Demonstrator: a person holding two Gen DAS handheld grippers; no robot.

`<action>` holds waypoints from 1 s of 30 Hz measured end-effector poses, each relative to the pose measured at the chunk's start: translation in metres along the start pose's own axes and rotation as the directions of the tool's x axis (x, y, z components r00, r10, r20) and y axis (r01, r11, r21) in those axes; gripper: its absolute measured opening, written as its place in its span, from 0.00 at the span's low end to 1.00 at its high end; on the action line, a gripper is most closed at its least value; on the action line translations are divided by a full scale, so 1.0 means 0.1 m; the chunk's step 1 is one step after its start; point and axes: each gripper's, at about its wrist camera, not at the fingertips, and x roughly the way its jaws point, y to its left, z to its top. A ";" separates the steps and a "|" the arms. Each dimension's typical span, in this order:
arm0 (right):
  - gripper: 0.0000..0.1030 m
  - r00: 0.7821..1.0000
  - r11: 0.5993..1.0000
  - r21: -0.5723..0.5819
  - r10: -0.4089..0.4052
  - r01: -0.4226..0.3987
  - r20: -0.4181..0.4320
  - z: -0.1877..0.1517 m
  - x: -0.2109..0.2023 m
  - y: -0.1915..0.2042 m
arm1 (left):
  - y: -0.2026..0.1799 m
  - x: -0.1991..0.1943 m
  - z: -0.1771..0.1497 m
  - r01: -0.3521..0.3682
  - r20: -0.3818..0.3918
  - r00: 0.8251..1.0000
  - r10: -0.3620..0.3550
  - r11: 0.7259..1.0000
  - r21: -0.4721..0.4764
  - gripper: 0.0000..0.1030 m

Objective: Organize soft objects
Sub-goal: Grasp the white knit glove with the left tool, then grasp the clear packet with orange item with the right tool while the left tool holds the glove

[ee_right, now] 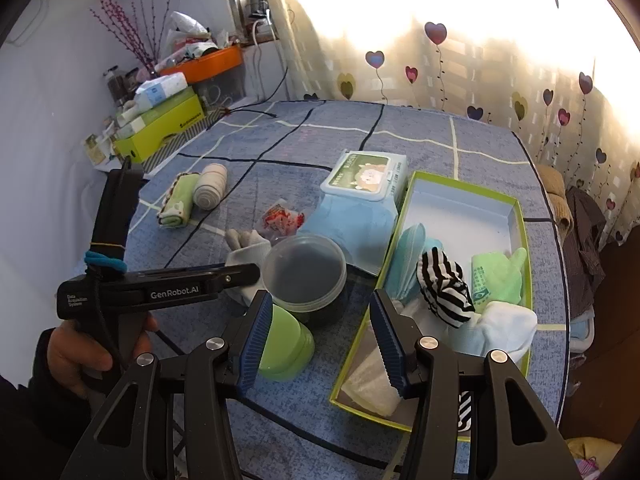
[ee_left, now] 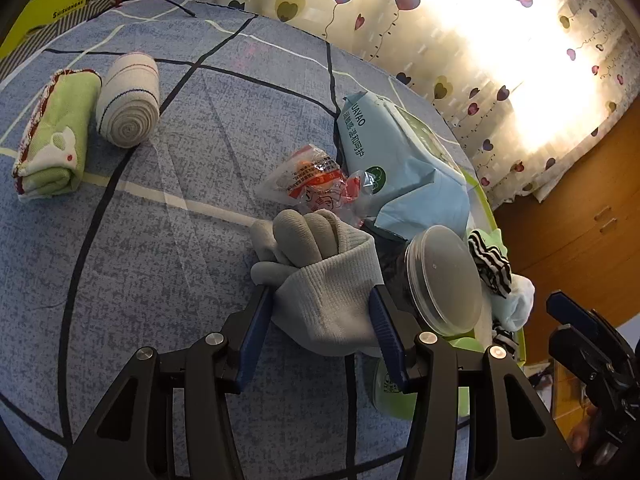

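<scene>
My left gripper has its blue pads on both sides of the cuff of a grey work glove lying on the blue bedsheet; the glove also shows in the right wrist view. My right gripper is open and empty above the table, between a clear-lidded jar and the green-rimmed box. The box holds a striped sock, a green glove, blue masks and a white sock. A folded green towel and a rolled beige bandage lie at the far left.
A blue wet-wipes pack and a red snack packet lie beyond the glove. A green cup lies by the jar. A yellow-green carton and clutter stand at the far left edge. Heart-patterned curtains hang behind.
</scene>
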 end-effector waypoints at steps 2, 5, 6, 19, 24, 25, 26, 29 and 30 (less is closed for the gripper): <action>0.49 1.000 1.000 -0.005 0.000 0.000 0.001 0.02 0.01 0.02 | 0.01 0.00 0.01 0.010 0.003 1.000 -0.010 1.000 -0.005 0.46; 0.49 1.000 1.000 -0.009 0.003 -0.003 0.004 0.06 0.02 0.05 | 0.01 -0.02 0.01 0.028 0.008 1.000 -0.028 1.000 0.000 0.36; 0.49 1.000 1.000 -0.012 0.004 -0.004 0.005 0.07 0.03 0.05 | 0.01 -0.04 0.01 0.031 0.012 0.999 -0.031 0.999 0.005 0.33; 0.49 1.000 0.978 -0.208 0.018 -0.018 -0.002 0.52 0.28 0.40 | 0.24 -0.45 0.04 0.025 0.107 0.994 -0.024 1.000 -0.005 0.25; 0.49 0.997 0.944 -0.328 0.005 -0.030 -0.077 0.74 0.64 0.59 | 0.39 -0.57 0.06 0.008 0.140 0.990 -0.005 1.000 -0.026 0.25; 0.49 0.995 0.938 -0.344 -0.004 -0.032 -0.102 0.78 0.74 0.61 | 0.41 -0.59 0.06 0.006 0.146 0.989 -0.002 1.000 -0.028 0.25; 0.49 0.992 0.933 -0.357 -0.010 -0.035 -0.124 0.82 0.82 0.62 | 0.43 -0.61 0.06 0.003 0.152 0.988 0.001 1.000 -0.030 0.25; 0.49 0.984 0.916 -0.399 -0.027 -0.047 -0.178 0.91 1.05 0.67 | 0.48 -0.63 0.07 0.005 0.162 0.987 0.001 0.999 -0.036 0.25; 0.49 0.979 0.911 -0.408 -0.036 -0.050 -0.199 0.93 1.13 0.68 | 0.50 -0.63 0.06 0.005 0.163 0.987 0.001 0.999 -0.038 0.25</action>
